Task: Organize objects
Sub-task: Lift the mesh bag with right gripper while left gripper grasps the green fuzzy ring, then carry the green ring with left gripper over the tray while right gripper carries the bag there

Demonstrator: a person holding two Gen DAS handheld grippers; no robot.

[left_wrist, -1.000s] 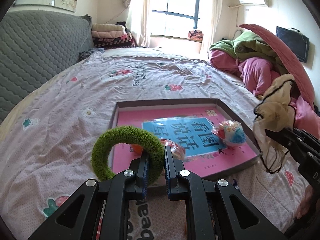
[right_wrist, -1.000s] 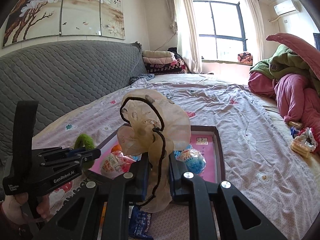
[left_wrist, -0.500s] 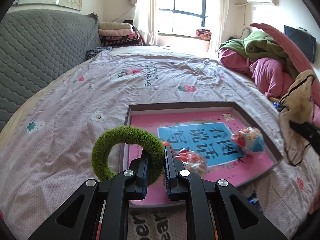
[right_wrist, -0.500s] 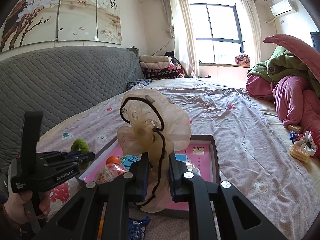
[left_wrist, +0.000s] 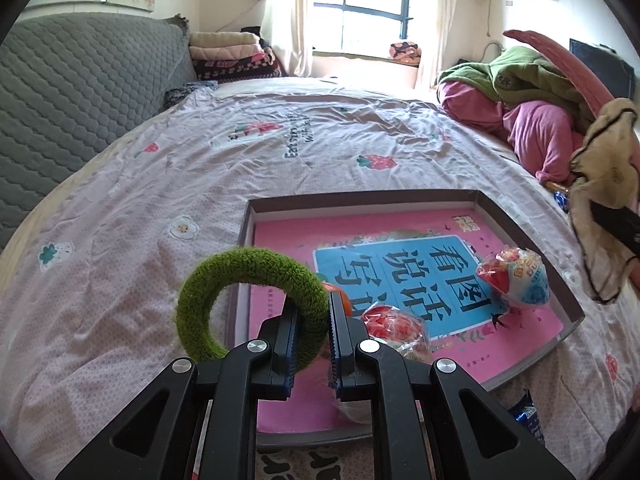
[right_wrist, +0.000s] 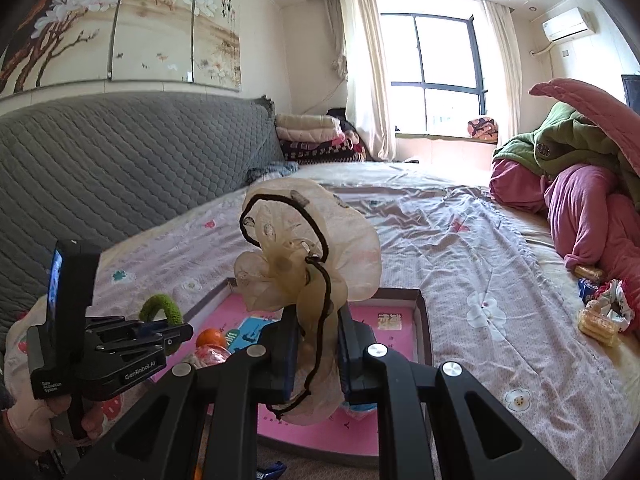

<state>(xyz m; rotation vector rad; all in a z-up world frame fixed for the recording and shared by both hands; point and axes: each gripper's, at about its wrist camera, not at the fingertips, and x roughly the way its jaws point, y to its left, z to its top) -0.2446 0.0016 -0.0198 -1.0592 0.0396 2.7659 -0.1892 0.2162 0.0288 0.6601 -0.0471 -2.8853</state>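
In the lower centre of the left wrist view, your left gripper (left_wrist: 312, 312) is clamping a fuzzy green ring (left_wrist: 244, 280), its jaws closed on the ring's right side while the loop is standing up and out to the left. The ring is hanging over the near left corner of a shallow tray (left_wrist: 362, 199) that is lying on the flowered bedspread (left_wrist: 280, 148). Inside the tray, a pink book (left_wrist: 416, 276) is covering the floor, with a wrapped egg-shaped sweet (left_wrist: 514, 278) sitting at centre right, a red wrapped sweet (left_wrist: 394, 326) just right of your fingers, and an orange item (left_wrist: 343, 300) mostly hidden behind them.

In the right wrist view, your right gripper (right_wrist: 318, 344) is pinching a cream gauze scrunchie with black trim (right_wrist: 308, 264), jaws closed on its lower folds, at frame centre above the tray's near end.
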